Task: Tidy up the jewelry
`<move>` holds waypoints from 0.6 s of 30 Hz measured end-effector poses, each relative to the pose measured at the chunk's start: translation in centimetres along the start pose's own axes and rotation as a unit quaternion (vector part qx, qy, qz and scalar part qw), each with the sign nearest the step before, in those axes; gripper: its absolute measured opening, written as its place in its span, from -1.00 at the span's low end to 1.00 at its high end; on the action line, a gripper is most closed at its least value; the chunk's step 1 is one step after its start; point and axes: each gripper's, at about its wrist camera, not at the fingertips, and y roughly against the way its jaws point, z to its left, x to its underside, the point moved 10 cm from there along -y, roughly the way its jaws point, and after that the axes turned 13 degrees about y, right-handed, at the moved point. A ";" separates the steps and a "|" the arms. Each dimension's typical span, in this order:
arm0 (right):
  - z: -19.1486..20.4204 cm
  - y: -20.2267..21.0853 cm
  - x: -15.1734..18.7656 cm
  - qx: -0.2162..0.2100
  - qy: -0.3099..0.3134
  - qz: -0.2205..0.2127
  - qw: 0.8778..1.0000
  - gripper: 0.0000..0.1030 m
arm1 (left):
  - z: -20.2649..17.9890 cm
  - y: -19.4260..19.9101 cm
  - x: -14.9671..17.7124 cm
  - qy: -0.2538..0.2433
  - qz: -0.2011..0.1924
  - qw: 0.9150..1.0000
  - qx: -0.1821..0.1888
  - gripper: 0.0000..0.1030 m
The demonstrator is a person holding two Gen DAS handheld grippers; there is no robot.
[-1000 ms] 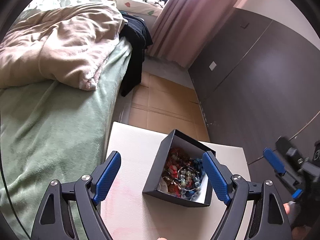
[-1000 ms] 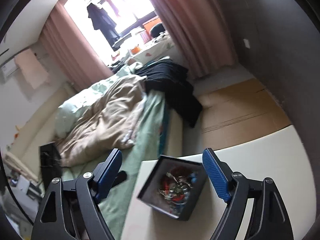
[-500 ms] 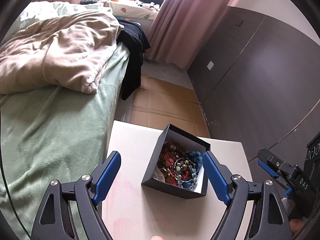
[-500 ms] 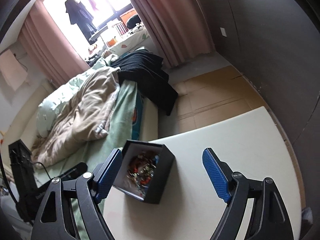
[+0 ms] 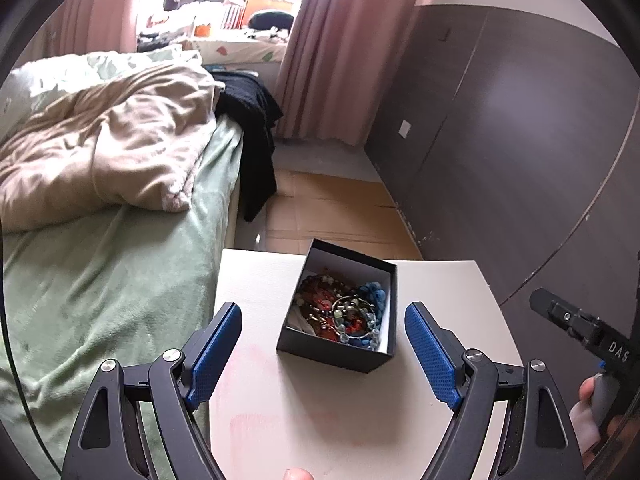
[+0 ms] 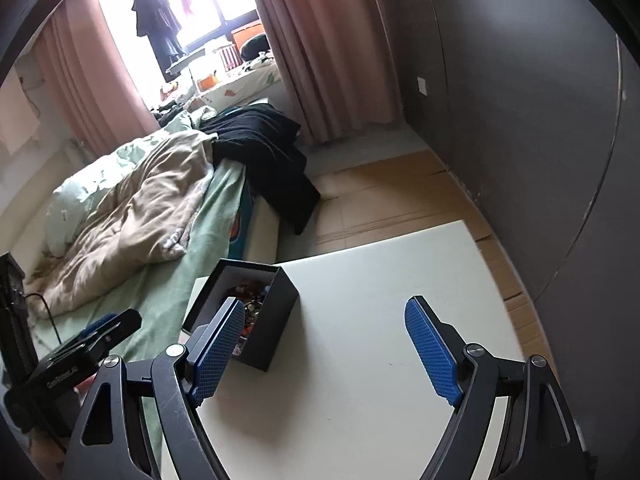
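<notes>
The open black box [image 5: 340, 354] sits on the white surface [image 5: 436, 288], beads [image 5: 344, 310] heaped inside it (a tangled mix). The left tool [image 5: 323, 354] gapes empty just before the box; the right tool [image 6: 325, 350], likewise spread and empty, hovers beside it. This fits either sorting ahead or pieces already gathered.

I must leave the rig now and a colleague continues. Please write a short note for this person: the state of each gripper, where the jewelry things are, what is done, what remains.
Left gripper: open, empty, aimed at the black box from just in front.
Right gripper: open, empty, over the white table, with the box at its left finger.
Jewelry: a tangled heap of beads, all inside the open box; none lies loose on the table. No lid in view.
Done or left: this fits both jewelry already gathered in and jewelry waiting to be sorted out. Check before moving anything.
</notes>
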 end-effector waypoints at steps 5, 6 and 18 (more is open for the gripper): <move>-0.5 1.2 0.6 0.013 0.005 0.009 1.000 0.60 | -1.1 1.7 0.4 -0.013 -0.019 1.000 0.011 0.93; -0.5 1.3 0.7 0.016 0.007 0.013 1.000 0.60 | -1.5 2.1 0.5 -0.022 -0.025 0.999 0.012 0.98; -0.4 2.5 1.8 0.037 0.031 0.029 0.998 1.00 | -3.3 5.6 1.4 -0.076 -0.060 0.995 0.019 0.99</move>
